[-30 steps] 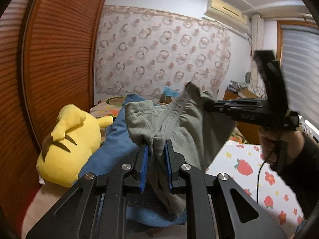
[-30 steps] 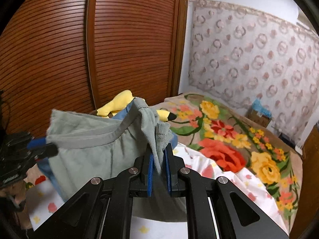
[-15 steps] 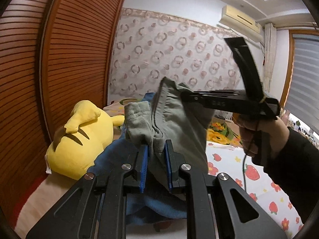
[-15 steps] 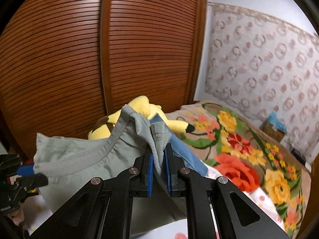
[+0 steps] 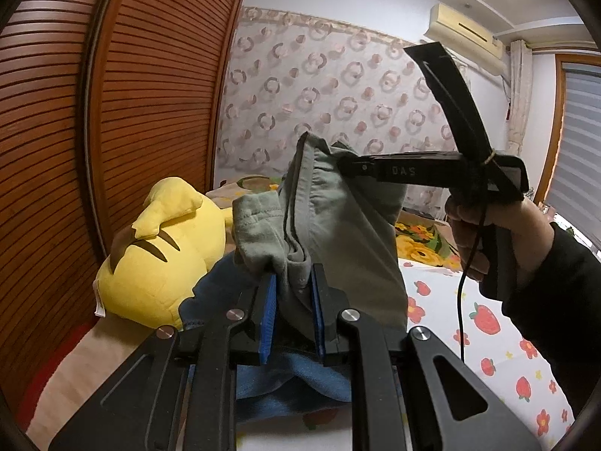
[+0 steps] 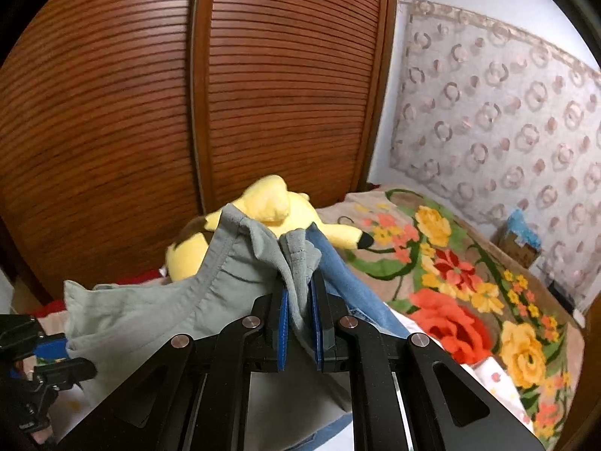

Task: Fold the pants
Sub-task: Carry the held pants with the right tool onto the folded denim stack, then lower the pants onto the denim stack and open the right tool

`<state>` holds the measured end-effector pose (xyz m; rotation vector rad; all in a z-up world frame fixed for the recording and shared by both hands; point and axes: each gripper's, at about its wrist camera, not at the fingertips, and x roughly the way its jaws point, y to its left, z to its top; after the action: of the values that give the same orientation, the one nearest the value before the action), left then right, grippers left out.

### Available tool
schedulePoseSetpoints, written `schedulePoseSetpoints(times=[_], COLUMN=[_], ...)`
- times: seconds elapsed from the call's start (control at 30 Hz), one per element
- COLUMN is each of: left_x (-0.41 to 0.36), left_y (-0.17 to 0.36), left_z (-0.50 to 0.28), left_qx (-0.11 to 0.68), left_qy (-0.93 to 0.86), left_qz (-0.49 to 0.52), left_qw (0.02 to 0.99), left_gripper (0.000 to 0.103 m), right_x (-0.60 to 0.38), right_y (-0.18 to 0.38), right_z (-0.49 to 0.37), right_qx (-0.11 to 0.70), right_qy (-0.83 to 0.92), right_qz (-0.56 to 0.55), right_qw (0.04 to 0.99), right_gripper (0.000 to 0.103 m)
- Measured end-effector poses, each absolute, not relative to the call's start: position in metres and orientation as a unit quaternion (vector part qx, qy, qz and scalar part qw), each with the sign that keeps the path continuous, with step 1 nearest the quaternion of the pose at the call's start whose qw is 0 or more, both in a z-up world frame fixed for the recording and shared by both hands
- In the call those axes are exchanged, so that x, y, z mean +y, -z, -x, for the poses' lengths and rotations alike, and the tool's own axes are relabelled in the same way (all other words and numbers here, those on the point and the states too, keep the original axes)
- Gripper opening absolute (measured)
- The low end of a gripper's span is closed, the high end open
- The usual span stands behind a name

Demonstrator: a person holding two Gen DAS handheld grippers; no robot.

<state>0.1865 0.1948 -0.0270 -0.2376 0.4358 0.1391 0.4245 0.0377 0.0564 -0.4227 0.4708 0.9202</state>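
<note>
Now the grey-green pants (image 5: 338,225) are hanging in the air above the bed, gathered at the waistband and filling the middle of the left wrist view. One pair is showing, with its waistband running from the lower centre of that frame up toward the upper right, and the cloth is dropping below it toward the sheet. The left gripper (image 5: 293,300) is sitting at the bottom centre, its blue-padded jaws closed to a narrow gap and pinching a bunched corner of the waistband. The right gripper (image 5: 340,163) is reaching in level from the right of the frame, biting the other end of the waistband higher up, with the person's right hand (image 5: 488,233) wrapped around its grip and a black sleeve trailing to the lower right. In the right wrist view the same right gripper (image 6: 300,312) is clamping a fold of the pants (image 6: 157,300), which are stretching toward the lower left, where the left gripper (image 6: 56,349) is holding them. One yellow plush toy (image 5: 157,251) is lying left of the pants against the brown slatted wardrobe doors (image 5: 112,112). One blue garment (image 5: 293,376) is lying beneath the pants on the strawberry-print sheet (image 5: 488,338), and a floral blanket (image 6: 469,282) is covering the bed beyond.
</note>
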Motion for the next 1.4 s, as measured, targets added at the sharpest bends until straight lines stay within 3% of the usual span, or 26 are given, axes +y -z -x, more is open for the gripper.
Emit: schedulePoseSetpoints(times=[0.1,0.2,0.27,0.37,0.6,0.87,1.3,1.4], left_x=[0.195,0.195,0.196,0.197,0.199,0.212,0.202,0.196], left_y=[0.028,0.029,0.030,0.030,0.025,0.047,0.030,0.025], left_z=[-0.187,-0.188,-0.189,-0.189,-0.184,-0.194,-0.171,-0.163], left_qx=[0.218,0.221,0.225,0.230,0.226,0.283,0.276,0.274], left_qy=[-0.071,-0.071,-0.072,-0.072,-0.075,-0.101,-0.102,-0.096], left_qz=[0.114,0.116,0.118,0.122,0.108,0.106,0.090,0.081], left_qw=[0.967,0.966,0.964,0.963,0.965,0.948,0.951,0.953], left_gripper=[0.017,0.017,0.017,0.018,0.033,0.033,0.033,0.041], right_x=[0.038,0.039,0.038,0.030,0.019,0.016,-0.013,-0.024], right_y=[-0.059,-0.063,-0.064,-0.064,-0.038,-0.022,-0.039,-0.041], right_z=[-0.429,-0.425,-0.425,-0.424,-0.434,-0.461,-0.405,-0.382], right_qx=[0.256,0.251,0.250,0.252,0.283,0.309,0.291,0.284], right_qy=[-0.425,-0.419,-0.411,-0.419,-0.432,-0.392,-0.411,-0.411], right_qz=[0.163,0.158,0.155,0.136,0.153,0.142,0.103,0.098], right_qw=[0.853,0.858,0.863,0.862,0.843,0.855,0.858,0.860], right_gripper=[0.011,0.026,0.030,0.030,0.030,0.030,0.030,0.030])
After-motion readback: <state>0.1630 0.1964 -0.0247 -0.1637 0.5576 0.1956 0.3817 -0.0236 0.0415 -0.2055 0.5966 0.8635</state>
